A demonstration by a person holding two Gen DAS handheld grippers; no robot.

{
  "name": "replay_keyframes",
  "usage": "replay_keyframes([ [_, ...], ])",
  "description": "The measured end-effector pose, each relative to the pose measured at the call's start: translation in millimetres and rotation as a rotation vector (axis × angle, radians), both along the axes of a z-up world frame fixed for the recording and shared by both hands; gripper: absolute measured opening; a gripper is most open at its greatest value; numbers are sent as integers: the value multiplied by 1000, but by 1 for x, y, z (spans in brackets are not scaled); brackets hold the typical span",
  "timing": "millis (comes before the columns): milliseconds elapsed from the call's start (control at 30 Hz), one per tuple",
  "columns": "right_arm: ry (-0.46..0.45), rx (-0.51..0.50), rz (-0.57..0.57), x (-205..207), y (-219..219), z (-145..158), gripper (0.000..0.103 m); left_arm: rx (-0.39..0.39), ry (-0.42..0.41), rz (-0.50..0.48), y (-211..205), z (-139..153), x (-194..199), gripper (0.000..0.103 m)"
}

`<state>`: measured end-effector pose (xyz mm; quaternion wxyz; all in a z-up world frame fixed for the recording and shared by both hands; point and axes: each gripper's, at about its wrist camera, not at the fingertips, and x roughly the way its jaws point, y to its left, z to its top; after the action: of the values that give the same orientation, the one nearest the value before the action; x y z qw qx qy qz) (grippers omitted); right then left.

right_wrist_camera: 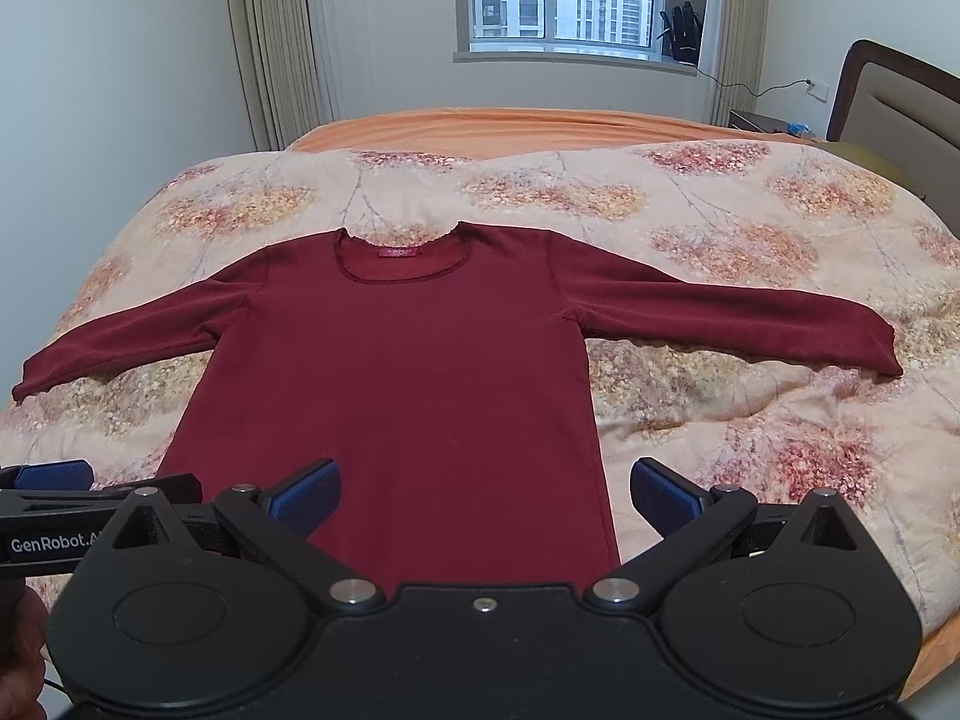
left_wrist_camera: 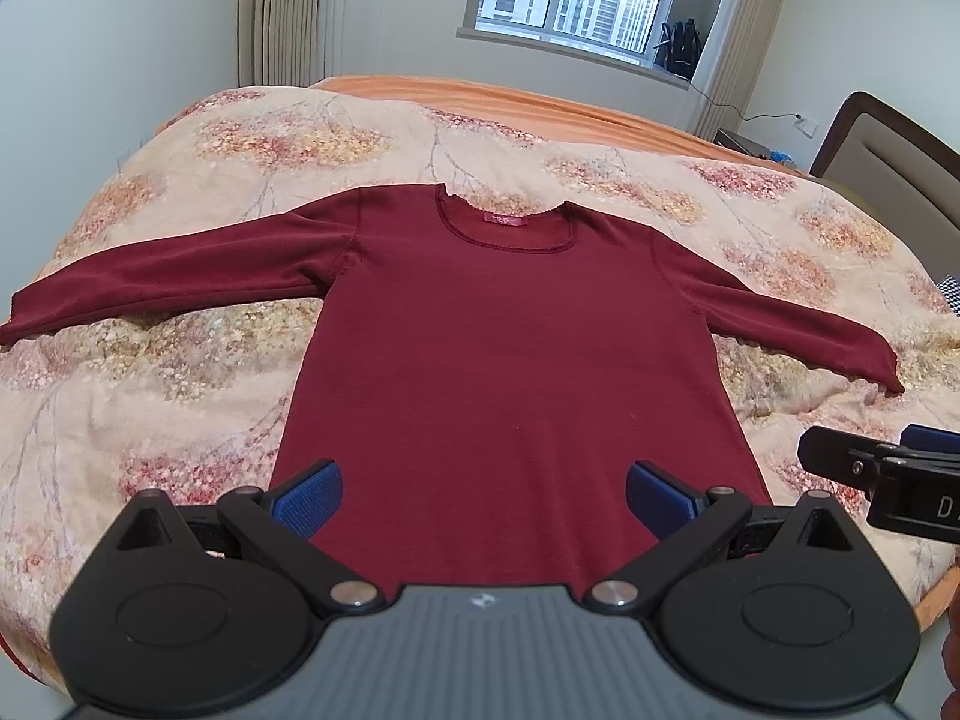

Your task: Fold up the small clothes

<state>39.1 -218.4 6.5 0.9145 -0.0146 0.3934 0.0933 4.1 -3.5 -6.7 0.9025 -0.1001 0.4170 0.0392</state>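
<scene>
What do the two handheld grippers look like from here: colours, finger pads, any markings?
Both are matte black plastic with rounded housings, silver pivot screws and textured blue fingertip pads. The left gripper has a ribbed grey centre plate; seen from the right wrist view, its side bears white "GenRobot.A…" lettering. The right gripper has a plain black centre plate; its side shows a white "D" in the left wrist view.

One red top (left_wrist_camera: 504, 360), one floral quilt (left_wrist_camera: 180, 192), two hand-held grippers (left_wrist_camera: 483, 501)

You can read "GenRobot.A", cut off, on the left gripper (right_wrist_camera: 54, 477) body, left of your right claw | "D", cut off, on the right gripper (left_wrist_camera: 864, 456) | shirt (right_wrist_camera: 396, 372) neck label (right_wrist_camera: 398, 252): unreadable
</scene>
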Motion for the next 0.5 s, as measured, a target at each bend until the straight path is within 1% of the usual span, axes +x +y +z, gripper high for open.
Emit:
replay_keyframes([
  [133,-2,0,1,0,0,0,103,-3,-3,-6,1,0,-1,103],
  [333,-29,26,17,-5,-1,2,103,6,-76,-23,-2,6,-9,103],
  [500,-66,36,33,-10,1,5,103,12,-111,-26,-5,9,-12,103],
])
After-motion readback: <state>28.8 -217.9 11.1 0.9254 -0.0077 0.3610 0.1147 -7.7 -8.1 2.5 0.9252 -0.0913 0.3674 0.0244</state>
